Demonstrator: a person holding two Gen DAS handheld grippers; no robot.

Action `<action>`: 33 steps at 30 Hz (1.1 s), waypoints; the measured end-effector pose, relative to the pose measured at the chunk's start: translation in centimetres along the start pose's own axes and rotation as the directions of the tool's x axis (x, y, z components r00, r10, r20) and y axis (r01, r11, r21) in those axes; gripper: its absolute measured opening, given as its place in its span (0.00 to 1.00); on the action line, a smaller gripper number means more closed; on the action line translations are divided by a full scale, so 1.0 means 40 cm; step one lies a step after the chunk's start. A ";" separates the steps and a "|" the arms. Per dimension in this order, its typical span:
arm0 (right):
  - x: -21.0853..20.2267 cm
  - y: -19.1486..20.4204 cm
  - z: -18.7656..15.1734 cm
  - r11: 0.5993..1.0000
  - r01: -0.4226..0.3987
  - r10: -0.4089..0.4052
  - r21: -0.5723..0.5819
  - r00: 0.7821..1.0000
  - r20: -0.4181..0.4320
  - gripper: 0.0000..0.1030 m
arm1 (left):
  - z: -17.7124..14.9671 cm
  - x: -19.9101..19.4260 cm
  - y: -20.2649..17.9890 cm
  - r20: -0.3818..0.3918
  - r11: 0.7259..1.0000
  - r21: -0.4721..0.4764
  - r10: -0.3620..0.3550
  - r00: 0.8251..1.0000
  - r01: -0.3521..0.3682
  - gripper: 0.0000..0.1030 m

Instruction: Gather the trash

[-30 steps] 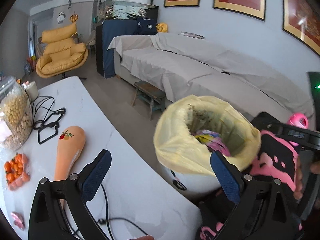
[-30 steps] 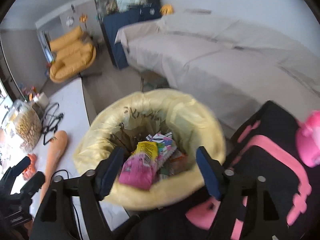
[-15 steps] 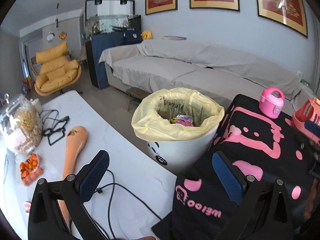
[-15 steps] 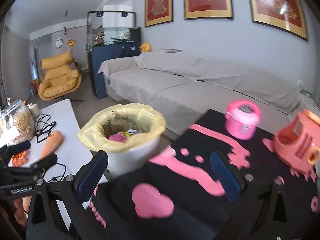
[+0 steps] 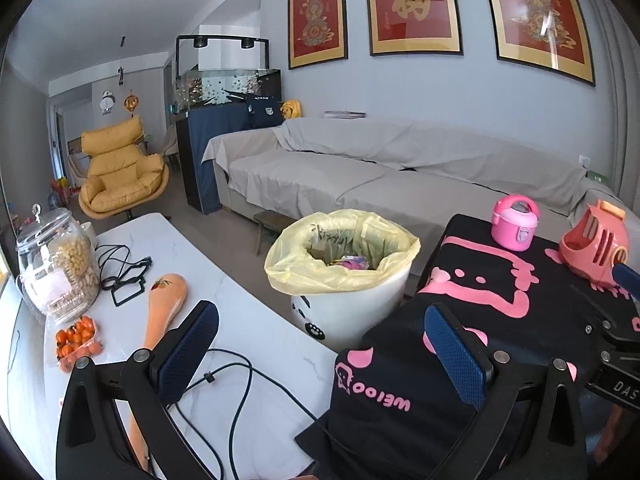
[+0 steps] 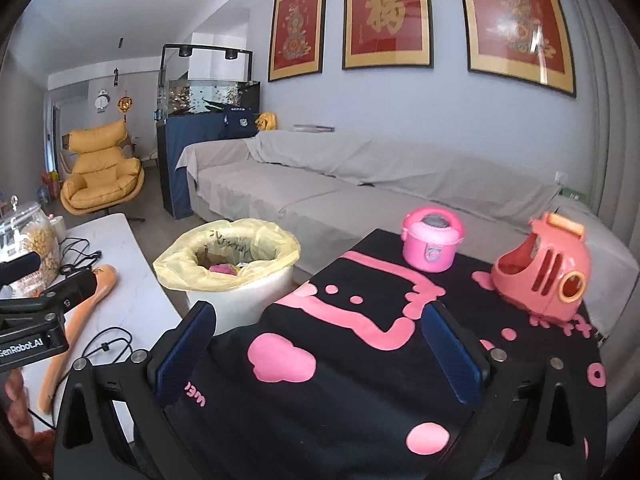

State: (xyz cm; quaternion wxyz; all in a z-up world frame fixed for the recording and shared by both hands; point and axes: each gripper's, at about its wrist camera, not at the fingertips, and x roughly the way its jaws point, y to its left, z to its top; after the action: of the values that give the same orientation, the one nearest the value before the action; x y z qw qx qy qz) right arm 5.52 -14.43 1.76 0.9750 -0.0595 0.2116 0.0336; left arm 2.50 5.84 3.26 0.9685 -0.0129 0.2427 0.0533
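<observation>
A white bin with a yellow liner (image 5: 344, 258) (image 6: 228, 260) stands on the floor between the white table and the black cloth. Colourful wrappers (image 5: 352, 261) (image 6: 224, 269) lie inside it. My left gripper (image 5: 320, 354) is open and empty, held back from the bin above the table edge. My right gripper (image 6: 316, 354) is open and empty too, over the black cloth with pink patterns (image 6: 360, 344), to the right of the bin. The left gripper's body (image 6: 32, 320) shows at the left edge of the right wrist view.
On the white marble table (image 5: 256, 344) lie a black cable (image 5: 236, 384), an orange paddle-shaped thing (image 5: 160, 308), a pack of small orange fruit (image 5: 76, 338) and a glass jar (image 5: 56, 264). A pink toy cooker (image 6: 432, 244) and a salmon toy (image 6: 540, 276) stand on the cloth. A grey sofa (image 5: 400, 172) is behind.
Both grippers pulled back and up from over the bin. The pink wrapper that was between the right fingers now lies in the bin, and the right jaws stand wider.
</observation>
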 end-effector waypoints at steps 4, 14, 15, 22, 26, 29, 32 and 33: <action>-0.013 -0.005 0.007 1.000 -0.014 0.014 0.017 1.000 0.006 0.99 | -0.005 -0.010 0.001 0.004 1.000 -0.001 -0.001 1.000 0.001 0.99; -0.018 -0.001 0.011 0.999 -0.027 0.027 0.022 1.000 0.002 0.99 | -0.011 -0.020 0.002 0.007 1.000 -0.007 -0.001 1.000 0.001 0.99; -0.018 -0.001 0.010 0.999 -0.026 0.026 0.022 1.000 0.002 0.99 | -0.011 -0.019 0.002 0.007 1.000 -0.007 -0.002 1.000 0.002 0.99; -0.019 -0.001 0.009 0.999 -0.029 0.029 0.026 1.000 0.000 0.99 | -0.011 -0.022 0.001 0.007 1.000 -0.007 0.000 1.000 0.000 0.99; -0.017 -0.001 0.007 0.999 -0.029 0.029 0.027 1.000 0.000 0.99 | -0.011 -0.022 0.001 0.005 1.000 -0.007 0.000 1.000 0.000 0.99; -0.016 -0.002 0.007 0.999 -0.029 0.029 0.027 1.000 -0.002 0.99 | -0.011 -0.023 0.000 0.006 1.000 -0.007 0.000 1.000 0.000 0.99; -0.017 -0.002 0.007 0.999 -0.032 0.032 0.028 0.999 -0.002 0.99 | -0.013 -0.027 0.001 0.006 1.000 -0.008 0.001 1.000 0.000 0.99; -0.017 -0.002 0.007 0.999 -0.029 0.029 0.026 1.000 -0.001 0.99 | -0.012 -0.023 -0.001 0.005 1.000 -0.008 0.000 1.000 0.000 0.99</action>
State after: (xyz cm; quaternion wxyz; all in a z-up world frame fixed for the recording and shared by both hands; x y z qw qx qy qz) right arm 5.00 -14.48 2.29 0.9749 -0.0440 0.2135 0.0448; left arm 1.49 5.71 3.28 0.9691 -0.0168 0.2399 0.0546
